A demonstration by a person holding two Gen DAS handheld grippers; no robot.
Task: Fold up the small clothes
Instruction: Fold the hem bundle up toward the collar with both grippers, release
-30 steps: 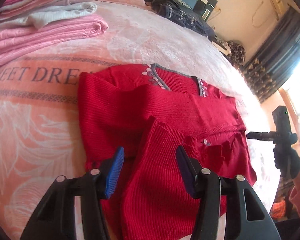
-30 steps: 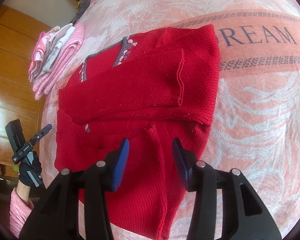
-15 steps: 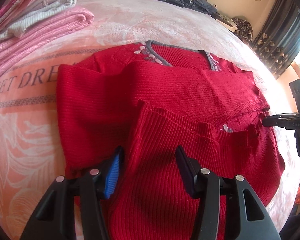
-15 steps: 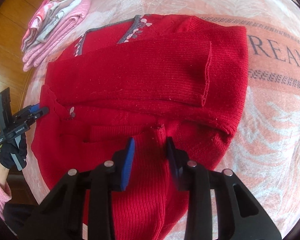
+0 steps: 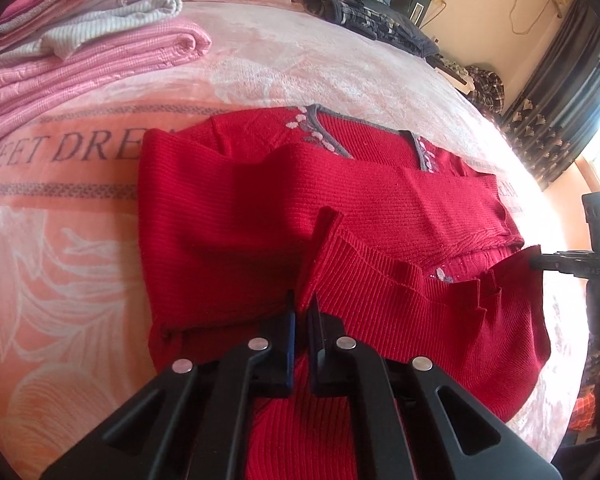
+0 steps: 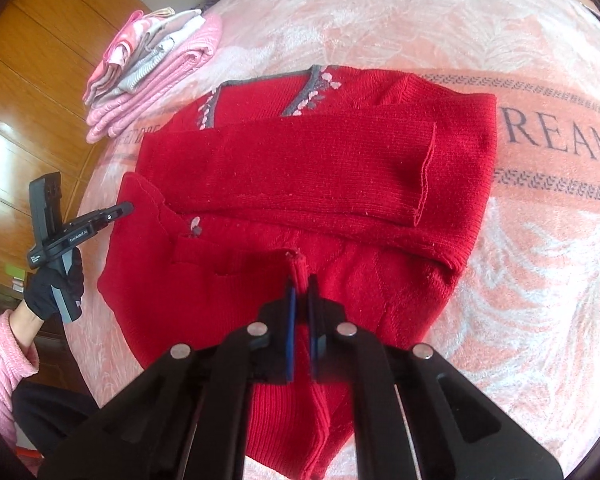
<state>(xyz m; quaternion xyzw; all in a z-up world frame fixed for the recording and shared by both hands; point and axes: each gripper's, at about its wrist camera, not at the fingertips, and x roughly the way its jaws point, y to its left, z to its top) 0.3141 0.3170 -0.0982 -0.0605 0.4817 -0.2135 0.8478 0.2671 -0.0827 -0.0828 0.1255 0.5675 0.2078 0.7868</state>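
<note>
Both grippers pinch the hem of a red ribbed knit cardigan (image 5: 228, 216) spread on a peach plush blanket (image 5: 60, 240).

In the left wrist view the left gripper (image 5: 302, 320) is clamped on a raised fold of the hem at lower centre; the right gripper (image 6: 300, 300) is likewise closed on a hem ridge in its own view. The cardigan fills mid-frame, sleeves folded across its body, grey neckline toward the top. A stack of folded pink and grey clothes (image 6: 152, 68) sits upper left, apart from the cardigan.
</note>
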